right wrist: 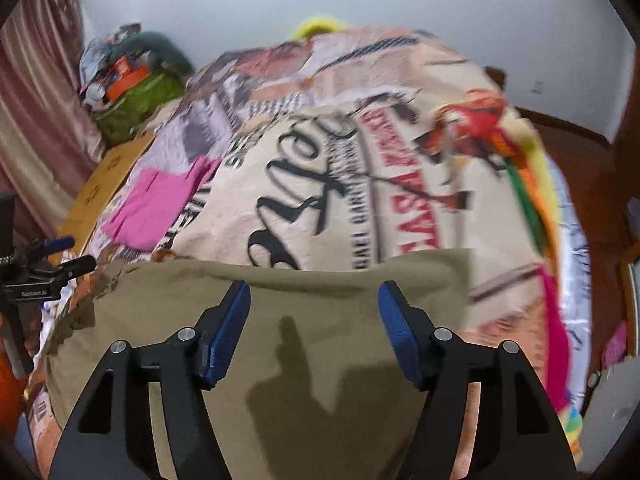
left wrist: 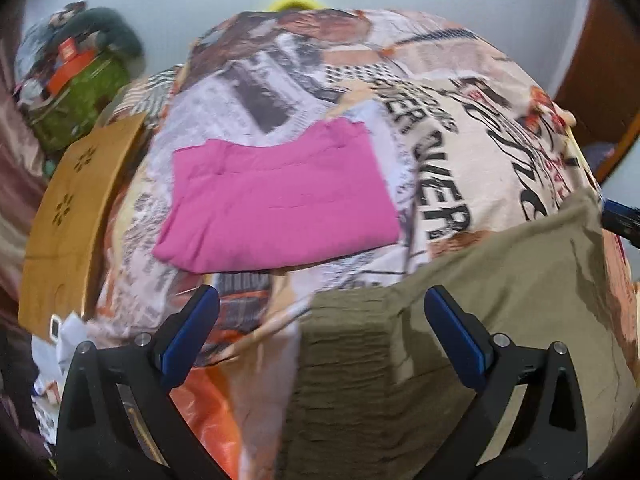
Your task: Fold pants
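My right tool (right wrist: pixel 314 328) hangs with its jaws apart and empty right over the olive pants (right wrist: pixel 280 360), while my left tool (left wrist: pixel 320 336), spread wide and holding nothing, sits over their gathered waistband end. They run lengthwise between my two tools across the printed bedspread (right wrist: pixel 360 184), looking soft and rumpled

"OVER" and "CASA" on printed bedsheet (left wrist: pixel 460 152)

1. My left gripper (left wrist: pixel 322 312) has black angular plastic arms with triangular cut-outs.
2. My right gripper (right wrist: pixel 314 308) matches it.
3. Blue ribbed pads (right wrist: pixel 228 336) line the fingers.
4. Silver round screws (right wrist: pixel 442 334) sit at the pivots.
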Available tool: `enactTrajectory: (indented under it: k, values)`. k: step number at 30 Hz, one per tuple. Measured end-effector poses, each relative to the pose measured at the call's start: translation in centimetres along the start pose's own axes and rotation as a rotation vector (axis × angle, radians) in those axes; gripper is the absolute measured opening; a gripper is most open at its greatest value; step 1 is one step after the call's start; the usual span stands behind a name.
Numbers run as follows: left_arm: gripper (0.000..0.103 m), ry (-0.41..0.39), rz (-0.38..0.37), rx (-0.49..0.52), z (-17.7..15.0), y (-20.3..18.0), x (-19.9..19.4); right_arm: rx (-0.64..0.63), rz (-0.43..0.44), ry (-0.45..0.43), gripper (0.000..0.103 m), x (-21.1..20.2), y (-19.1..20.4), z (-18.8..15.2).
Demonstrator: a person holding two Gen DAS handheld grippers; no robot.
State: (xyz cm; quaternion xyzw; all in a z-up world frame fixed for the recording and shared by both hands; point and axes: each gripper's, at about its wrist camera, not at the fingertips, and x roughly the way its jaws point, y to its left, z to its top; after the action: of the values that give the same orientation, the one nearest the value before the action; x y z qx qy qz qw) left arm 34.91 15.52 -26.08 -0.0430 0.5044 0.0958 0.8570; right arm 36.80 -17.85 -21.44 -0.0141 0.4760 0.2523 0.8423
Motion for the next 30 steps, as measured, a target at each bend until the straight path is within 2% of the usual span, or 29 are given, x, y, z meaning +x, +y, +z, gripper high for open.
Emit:
enactTrajectory:
  k: [2, 5, 9, 11, 13, 14, 18, 19, 21, 24, 26, 28, 30]
  values:
    - [0.103, 0.013, 0.009, 0.024, 0.1, -0.7, 1.0, -0.009, 0.005, 0.027, 0.063, 1.6, -0.1, 0.2]
    - [0.103, 0.041, 0.086, 0.056, -0.3, -1.2, 2.8, 0.009, -0.031, 0.036, 0.063, 2.8, -1.9, 0.6]
    - [0.103, 0.041, 0.116, 0.032, -0.7, 0.0, 3.8, 0.104, -0.121, -0.005, 0.063, 1.9, -5.8, 0.9]
    - [0.103, 0.028, 0.115, 0.009, -0.4, 0.8, 3.6, 0.166, -0.138, 0.003, 0.063, 1.2, -7.5, 0.9]
    - [0.098, -0.016, 0.229, 0.01, 0.0, 1.3, 2.8, 0.181, -0.116, 0.013, 0.063, 0.2, -7.8, 0.6]
    - [0.098, -0.03, 0.238, 0.01, 0.2, 1.6, 2.3, 0.166, -0.099, 0.008, 0.063, -0.4, -7.3, 0.3]
    - [0.098, -0.04, 0.114, -0.025, 0.6, 1.9, 0.2, 0.08, -0.036, 0.031, 0.065, -1.3, -4.1, -0.7]
    - [0.098, -0.042, 0.09, -0.01, 0.5, 1.4, -0.3, 0.054, -0.012, 0.042, 0.067, -1.1, -3.0, -1.0]
    - [0.098, -0.045, 0.064, 0.028, 0.3, 0.0, -0.9, 0.017, 0.033, 0.065, 0.077, -0.5, -0.8, -1.4]
    - [0.098, -0.015, 0.017, 0.095, -0.5, -2.4, -0.8, -0.036, 0.088, 0.127, 0.078, 1.5, 2.5, -2.2]
    - [0.098, 0.005, 0.002, 0.124, -0.9, -3.8, -0.3, -0.051, 0.111, 0.178, 0.078, 2.6, 3.7, -2.8]
    - [0.098, 0.012, 0.02, 0.153, -1.5, -5.0, 0.4, -0.076, 0.117, 0.236, 0.078, 4.1, 5.1, -3.4]
    - [0.098, 0.024, 0.03, 0.177, -1.9, -5.5, 0.7, -0.124, 0.074, 0.267, 0.084, 4.9, 6.3, -4.3]
